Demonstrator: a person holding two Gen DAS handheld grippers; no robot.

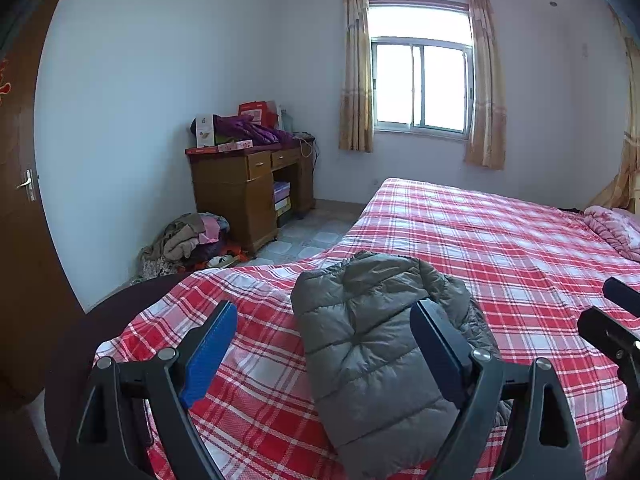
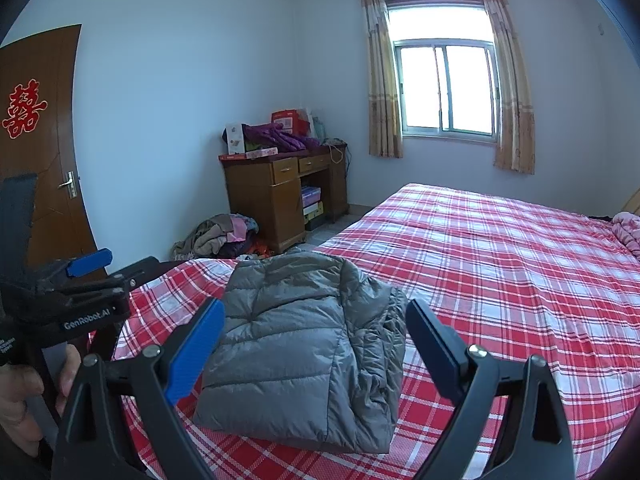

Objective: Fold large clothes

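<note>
A grey quilted puffer jacket [image 2: 296, 344], folded into a compact bundle, lies near the foot corner of a bed covered in a red-and-white plaid sheet [image 2: 500, 264]. The left gripper [image 1: 324, 344] hovers above the jacket with its jaws spread wide apart and nothing between them; one blue-padded finger [image 1: 208, 356] hangs over bare sheet on the door side of the jacket, the other over the jacket's crumpled edge. The right gripper [image 2: 316, 344] also hangs just short of the jacket, its jaws wide apart and holding nothing, the bundle showing between them. Nothing lies between either gripper and the jacket. Beyond the jacket, on the floor past the bed's foot, a heap of mixed loose clothes [image 2: 218, 236] sits against the white wall, beside a brown wooden bench with drawers [image 2: 280, 196] piled with boxes and a purple padded garment [image 2: 276, 136]. Farther from the jacket, a bright window with beige curtains [image 2: 448, 88] sits in the far wall. A pink rumpled quilt [image 1: 612, 232] lies at the bed's far end, well apart from the jacket.
</note>
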